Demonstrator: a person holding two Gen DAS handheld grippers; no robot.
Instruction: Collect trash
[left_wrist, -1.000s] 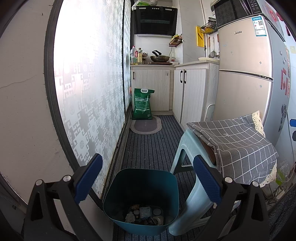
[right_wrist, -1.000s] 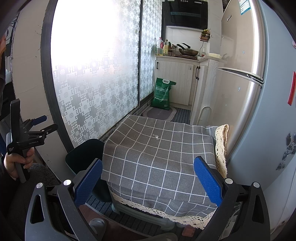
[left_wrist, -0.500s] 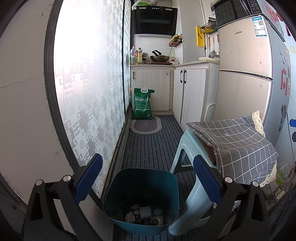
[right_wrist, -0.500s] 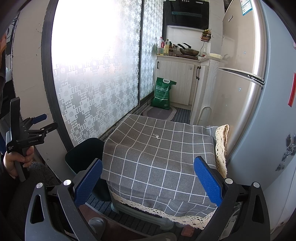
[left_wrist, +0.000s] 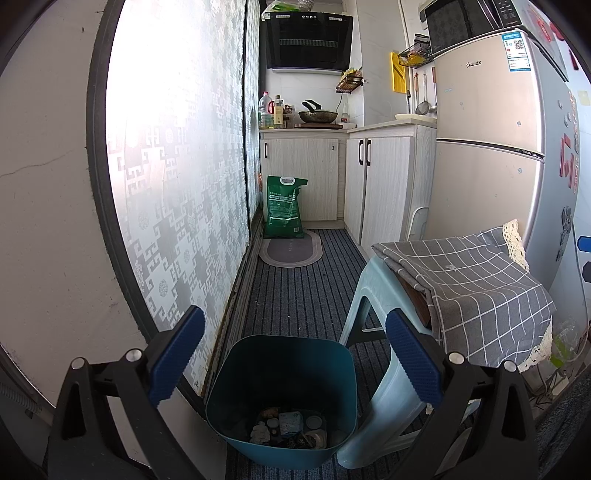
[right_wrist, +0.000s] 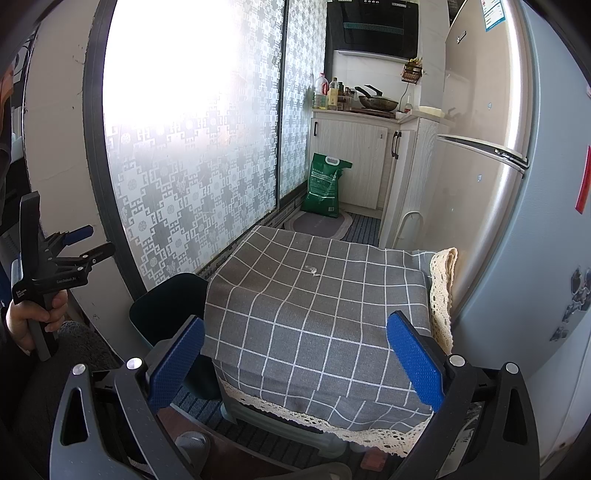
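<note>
A teal trash bin (left_wrist: 280, 373) stands on the striped floor mat, with several scraps of trash (left_wrist: 288, 430) at its bottom. My left gripper (left_wrist: 295, 354) hangs above and just behind the bin, open and empty. My right gripper (right_wrist: 295, 358) is open and empty over a stool covered by a grey checked cloth (right_wrist: 317, 306). One small pale scrap (right_wrist: 312, 269) lies on that cloth. The bin's dark rim (right_wrist: 166, 306) shows left of the stool in the right wrist view. At that view's left edge a hand holds the left gripper (right_wrist: 85, 243).
A pale blue plastic stool (left_wrist: 373, 332) under the cloth stands against the bin's right side. A frosted sliding door (left_wrist: 177, 184) runs along the left, a fridge (left_wrist: 487, 147) along the right. A green sack (left_wrist: 282, 206) and an oval mat (left_wrist: 290, 253) lie by the far cabinets.
</note>
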